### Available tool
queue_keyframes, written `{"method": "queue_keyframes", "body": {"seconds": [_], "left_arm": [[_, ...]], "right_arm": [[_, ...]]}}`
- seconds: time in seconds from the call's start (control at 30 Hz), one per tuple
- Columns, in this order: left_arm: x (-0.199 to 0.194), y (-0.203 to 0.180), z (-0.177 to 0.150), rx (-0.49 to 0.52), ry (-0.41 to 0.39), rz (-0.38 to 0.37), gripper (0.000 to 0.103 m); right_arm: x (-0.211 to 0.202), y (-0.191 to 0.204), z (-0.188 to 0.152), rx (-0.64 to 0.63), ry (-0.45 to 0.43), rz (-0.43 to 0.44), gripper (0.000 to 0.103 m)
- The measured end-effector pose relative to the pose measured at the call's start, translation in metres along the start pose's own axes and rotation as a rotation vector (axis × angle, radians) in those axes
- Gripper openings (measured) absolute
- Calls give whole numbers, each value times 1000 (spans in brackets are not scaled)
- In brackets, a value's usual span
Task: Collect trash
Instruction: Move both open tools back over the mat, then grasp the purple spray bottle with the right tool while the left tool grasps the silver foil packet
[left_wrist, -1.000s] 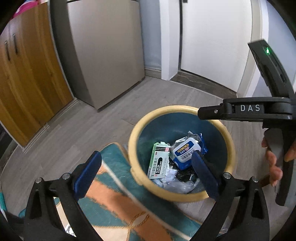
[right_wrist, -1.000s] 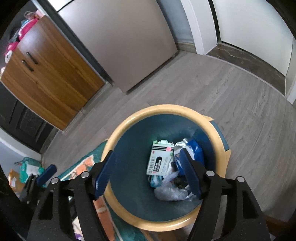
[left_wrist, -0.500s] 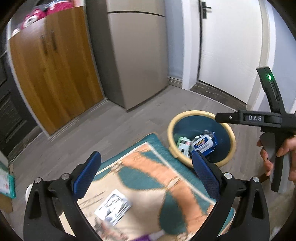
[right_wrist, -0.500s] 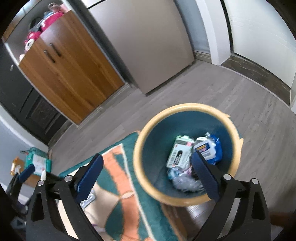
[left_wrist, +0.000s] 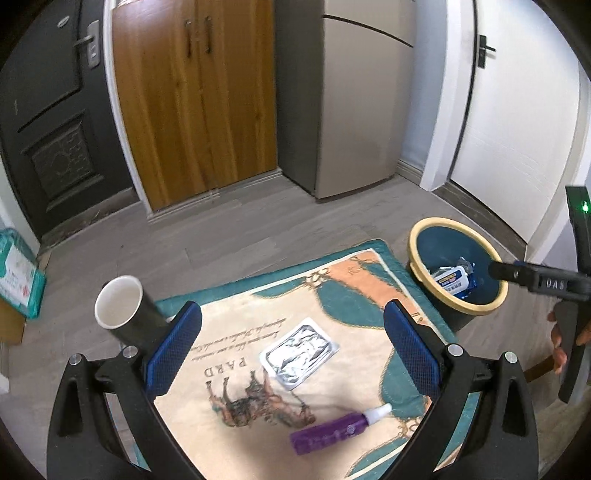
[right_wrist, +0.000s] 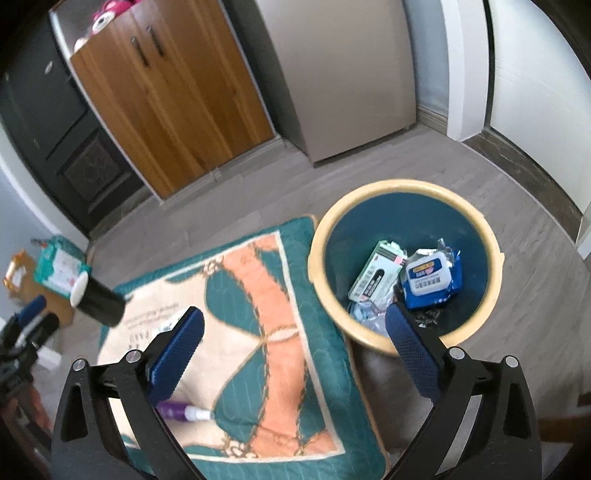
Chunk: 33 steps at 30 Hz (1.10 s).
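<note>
My left gripper (left_wrist: 291, 347) hangs open and empty above a patterned mat (left_wrist: 354, 295). On the mat lie a silver foil packet (left_wrist: 299, 352), right below the jaws, and a purple tube (left_wrist: 332, 432) with a white cap. A black paper cup (left_wrist: 122, 314) lies tipped at the mat's left edge. My right gripper (right_wrist: 293, 350) is open and empty between the mat (right_wrist: 258, 295) and a yellow-rimmed blue bin (right_wrist: 406, 184). The bin holds a blue wipes pack (right_wrist: 430, 280), a white-green box (right_wrist: 376, 277) and clear wrappers. The purple tube (right_wrist: 184, 411) shows behind the right gripper's left finger.
A wooden cabinet (left_wrist: 192, 110), a grey fridge (left_wrist: 354, 110), a dark door (left_wrist: 48, 122) and a white door (left_wrist: 517, 129) ring the grey floor. A green package (left_wrist: 18, 273) sits on a cardboard box at the far left. A hand (left_wrist: 565, 350) holds the right gripper beside the bin.
Both grippers drew back from over the bin toward the mat. The left view swung left, bringing the packet, tube and cup into sight. The right jaws spread wider.
</note>
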<state>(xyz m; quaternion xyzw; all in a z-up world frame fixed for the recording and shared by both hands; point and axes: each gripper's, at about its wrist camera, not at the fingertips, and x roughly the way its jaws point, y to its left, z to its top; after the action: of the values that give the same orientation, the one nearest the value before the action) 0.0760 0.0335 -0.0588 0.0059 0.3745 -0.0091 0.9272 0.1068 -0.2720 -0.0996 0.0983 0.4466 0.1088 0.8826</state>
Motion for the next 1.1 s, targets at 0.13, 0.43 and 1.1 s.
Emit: {"method": "queue_keyframes", "body": {"seconds": [0.13,0.43,1.1], "left_arm": [[-2,12,-8,-29,5,6,97],[-2,25,-18,-54,20,19,97],[-1,46,-22,-86,32,-7,97]], "right_arm": [[8,12,-15,4,24,1,97],[39,44,-58,-40,113,-36,97],[85,159,-129,-438,260,116,97]]}}
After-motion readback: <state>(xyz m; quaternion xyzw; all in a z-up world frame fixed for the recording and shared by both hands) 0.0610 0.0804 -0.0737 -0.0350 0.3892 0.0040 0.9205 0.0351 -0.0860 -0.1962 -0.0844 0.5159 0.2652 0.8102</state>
